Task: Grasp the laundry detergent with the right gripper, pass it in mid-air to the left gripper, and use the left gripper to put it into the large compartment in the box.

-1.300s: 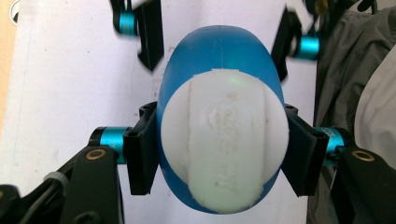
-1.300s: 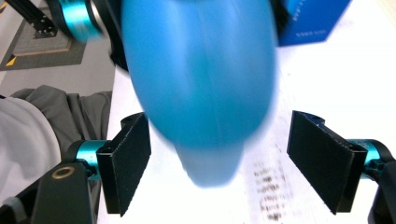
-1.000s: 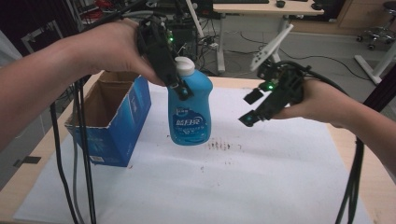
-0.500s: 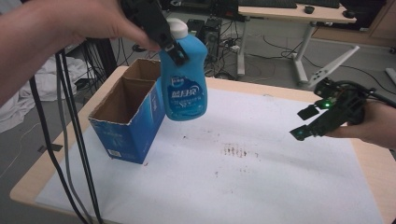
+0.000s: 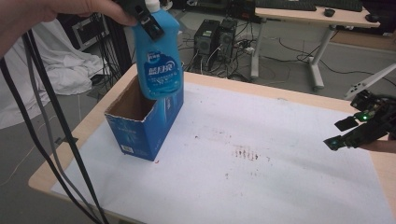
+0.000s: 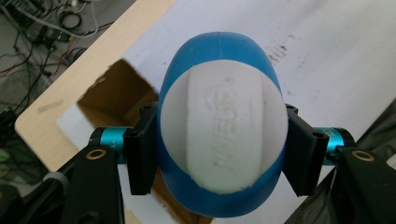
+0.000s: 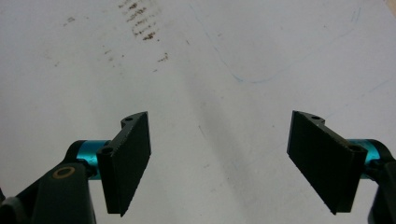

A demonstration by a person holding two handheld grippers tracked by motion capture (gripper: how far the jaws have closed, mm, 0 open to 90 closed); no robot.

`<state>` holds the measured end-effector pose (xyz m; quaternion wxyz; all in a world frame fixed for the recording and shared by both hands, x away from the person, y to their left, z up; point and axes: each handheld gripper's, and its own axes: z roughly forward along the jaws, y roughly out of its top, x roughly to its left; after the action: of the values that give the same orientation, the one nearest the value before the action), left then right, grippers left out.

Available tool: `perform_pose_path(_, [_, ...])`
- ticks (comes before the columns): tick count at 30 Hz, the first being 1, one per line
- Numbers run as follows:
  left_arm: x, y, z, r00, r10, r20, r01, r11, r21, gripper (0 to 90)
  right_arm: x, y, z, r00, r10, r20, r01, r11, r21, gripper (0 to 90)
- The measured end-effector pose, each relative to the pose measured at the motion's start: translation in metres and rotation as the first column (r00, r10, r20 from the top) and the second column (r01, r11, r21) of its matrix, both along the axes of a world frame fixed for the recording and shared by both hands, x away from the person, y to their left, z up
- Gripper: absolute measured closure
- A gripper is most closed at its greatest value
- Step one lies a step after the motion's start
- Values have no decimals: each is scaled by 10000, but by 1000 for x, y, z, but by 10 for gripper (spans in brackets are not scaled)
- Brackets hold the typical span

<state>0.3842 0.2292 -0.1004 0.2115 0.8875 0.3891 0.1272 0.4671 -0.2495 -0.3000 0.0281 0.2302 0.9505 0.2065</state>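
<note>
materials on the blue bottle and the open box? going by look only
Blue bottle: seems moulded plastic, glossy body with a printed label; its white cap looks matte, with raised lettering. Box: likely cardboard, brown and raw inside, blue print outside, its cut top edges showing brown.

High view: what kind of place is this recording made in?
Probably an office or lab workspace. Computer towers sit on the floor amid tangled cables, a desk carrying a keyboard stands behind, and the work table has a white cover.
</note>
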Motion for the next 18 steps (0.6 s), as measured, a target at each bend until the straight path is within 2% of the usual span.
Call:
perform_pose_path(3, [0, 11, -2, 9989, 472, 5, -472, 9987, 203, 384, 1, -6, 0, 9998, -176, 12, 176, 9998, 12, 213])
perform_pose_path(11, [3, 29, -7, 9908, 1349, -65, -1346, 9902, 373, 384, 3, -21, 4, 9983, -569, 120, 569, 9984, 62, 213])
perform_pose_path(18, [5, 32, -17, 9871, 1599, -114, -1590, 9857, 553, 384, 2, -25, 2, 9983, -551, 177, 552, 9984, -91, 214])
